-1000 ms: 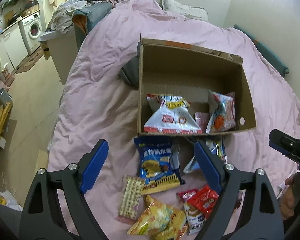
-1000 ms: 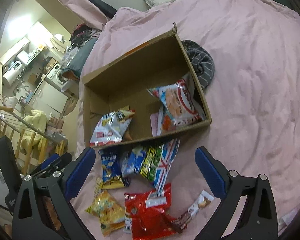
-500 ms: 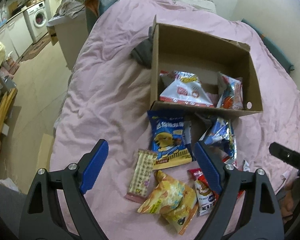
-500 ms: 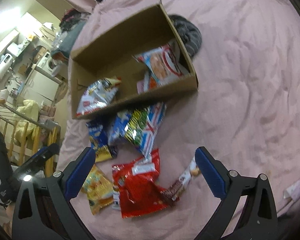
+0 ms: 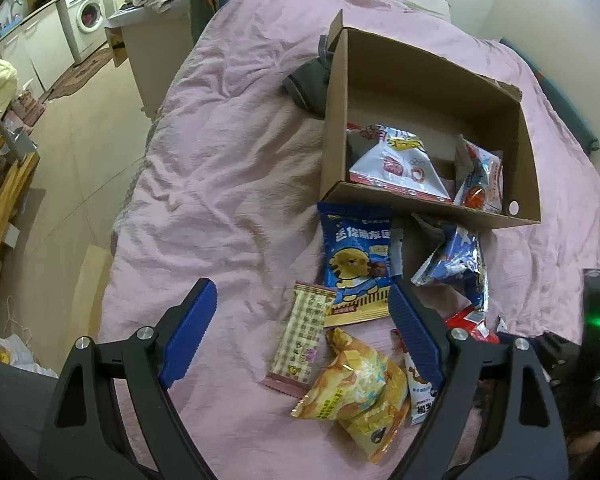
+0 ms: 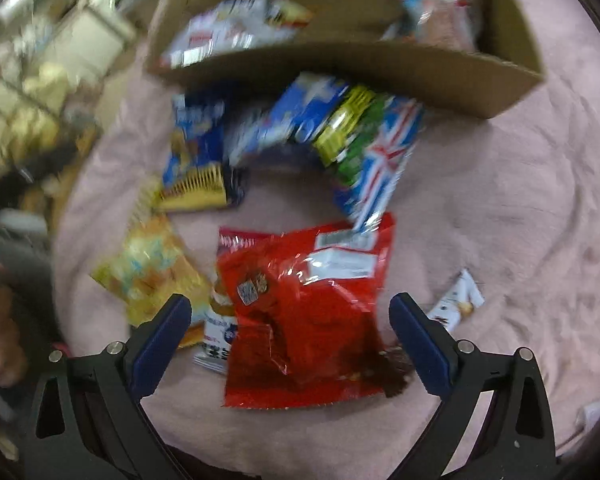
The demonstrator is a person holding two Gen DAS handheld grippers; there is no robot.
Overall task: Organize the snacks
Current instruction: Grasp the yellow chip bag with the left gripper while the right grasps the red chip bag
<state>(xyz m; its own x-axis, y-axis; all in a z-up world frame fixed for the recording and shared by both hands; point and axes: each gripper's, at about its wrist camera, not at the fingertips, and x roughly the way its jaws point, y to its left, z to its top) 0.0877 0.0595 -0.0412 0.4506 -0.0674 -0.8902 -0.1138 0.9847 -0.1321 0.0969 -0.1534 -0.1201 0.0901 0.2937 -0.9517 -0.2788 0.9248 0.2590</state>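
An open cardboard box (image 5: 520, 148) sits on a pink bedspread (image 5: 228, 184) with a white snack bag (image 5: 400, 164) and another packet (image 5: 480, 180) inside. In front of it lie loose snacks: a blue bag (image 5: 356, 264), a checked bar (image 5: 302, 336), a yellow bag (image 5: 360, 396). My left gripper (image 5: 300, 328) hangs open above the bar, holding nothing. In the blurred right wrist view, my right gripper (image 6: 290, 328) stands open, low over a red bag (image 6: 304, 312), its blue fingers (image 6: 414, 336) on either side without touching it.
A blue flag-print bag (image 6: 376, 160) leans by the box front (image 6: 360, 68). A small white bar (image 6: 458, 300) lies right of the red bag. The bed's left edge drops to a floor (image 5: 80, 168) with a washing machine (image 5: 86, 14) beyond. A dark cloth (image 5: 308, 84) lies behind the box.
Both grippers moved down toward the loose snacks. The right one dropped faster and turned; the red bag now fills the space between its fingers. Both stayed open.
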